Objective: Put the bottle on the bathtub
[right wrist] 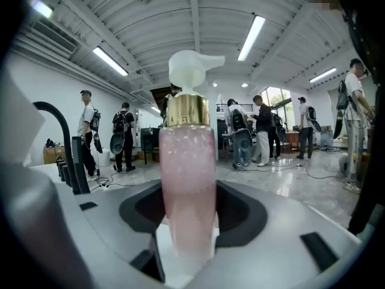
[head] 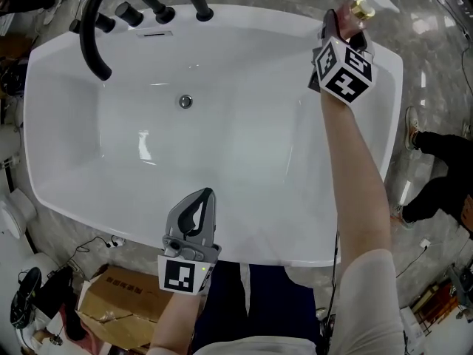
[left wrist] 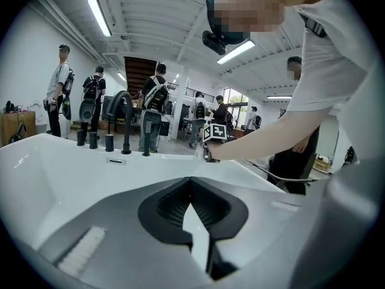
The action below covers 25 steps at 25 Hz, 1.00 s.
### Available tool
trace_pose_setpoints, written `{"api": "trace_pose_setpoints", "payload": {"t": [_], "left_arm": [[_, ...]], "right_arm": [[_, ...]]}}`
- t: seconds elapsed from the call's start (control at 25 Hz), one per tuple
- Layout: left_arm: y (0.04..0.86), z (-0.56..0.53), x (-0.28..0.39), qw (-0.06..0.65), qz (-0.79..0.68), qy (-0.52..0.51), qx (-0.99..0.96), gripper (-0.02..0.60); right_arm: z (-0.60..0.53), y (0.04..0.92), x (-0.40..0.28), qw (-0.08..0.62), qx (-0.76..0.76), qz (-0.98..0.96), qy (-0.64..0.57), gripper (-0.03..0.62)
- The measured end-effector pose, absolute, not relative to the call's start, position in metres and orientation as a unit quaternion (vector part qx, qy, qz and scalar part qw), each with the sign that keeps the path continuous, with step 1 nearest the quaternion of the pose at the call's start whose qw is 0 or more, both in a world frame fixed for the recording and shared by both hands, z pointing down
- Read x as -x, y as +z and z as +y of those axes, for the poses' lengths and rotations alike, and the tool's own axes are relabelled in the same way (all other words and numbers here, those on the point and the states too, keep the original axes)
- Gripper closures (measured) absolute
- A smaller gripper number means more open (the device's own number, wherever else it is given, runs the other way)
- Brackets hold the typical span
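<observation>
Pink bottle (right wrist: 186, 173) clamped in right gripper (right wrist: 187, 200), at far right rim of bathtub (head: 96, 191).
Translucent pink body w/ pale flecks, gold collar (right wrist: 187, 110), white pump (right wrist: 191, 70). Base lost betw. jaws; contact w/ rim can't be confirmed. Head view shows only collar & pump past marker cube (head: 344, 69). Long axis upright; spout points right in right gripper view. Left gripper (head: 205, 194) jaws together, nothing betw. them, over near rim.

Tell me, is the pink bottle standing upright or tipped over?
Upright. The bottle stands straight in the right gripper, with its gold collar and white pump on top.
</observation>
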<state>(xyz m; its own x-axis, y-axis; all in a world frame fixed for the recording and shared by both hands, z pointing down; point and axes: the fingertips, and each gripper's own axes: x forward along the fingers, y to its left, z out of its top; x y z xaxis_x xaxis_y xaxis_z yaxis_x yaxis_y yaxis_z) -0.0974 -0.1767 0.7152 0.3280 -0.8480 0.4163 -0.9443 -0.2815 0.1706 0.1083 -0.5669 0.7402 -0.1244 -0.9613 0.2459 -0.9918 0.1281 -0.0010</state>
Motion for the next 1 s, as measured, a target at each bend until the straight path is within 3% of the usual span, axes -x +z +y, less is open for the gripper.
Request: {"api": "trace_pose_setpoints", "payload": {"t": [1.0], "left_arm": [[0.718,-0.176,0.099,0.196,-0.555,0.135,-0.797,0.574]], "right_arm": [[-0.577,0.742,-0.107,0.099,-0.656,-0.742,0.091,0.373]]}}
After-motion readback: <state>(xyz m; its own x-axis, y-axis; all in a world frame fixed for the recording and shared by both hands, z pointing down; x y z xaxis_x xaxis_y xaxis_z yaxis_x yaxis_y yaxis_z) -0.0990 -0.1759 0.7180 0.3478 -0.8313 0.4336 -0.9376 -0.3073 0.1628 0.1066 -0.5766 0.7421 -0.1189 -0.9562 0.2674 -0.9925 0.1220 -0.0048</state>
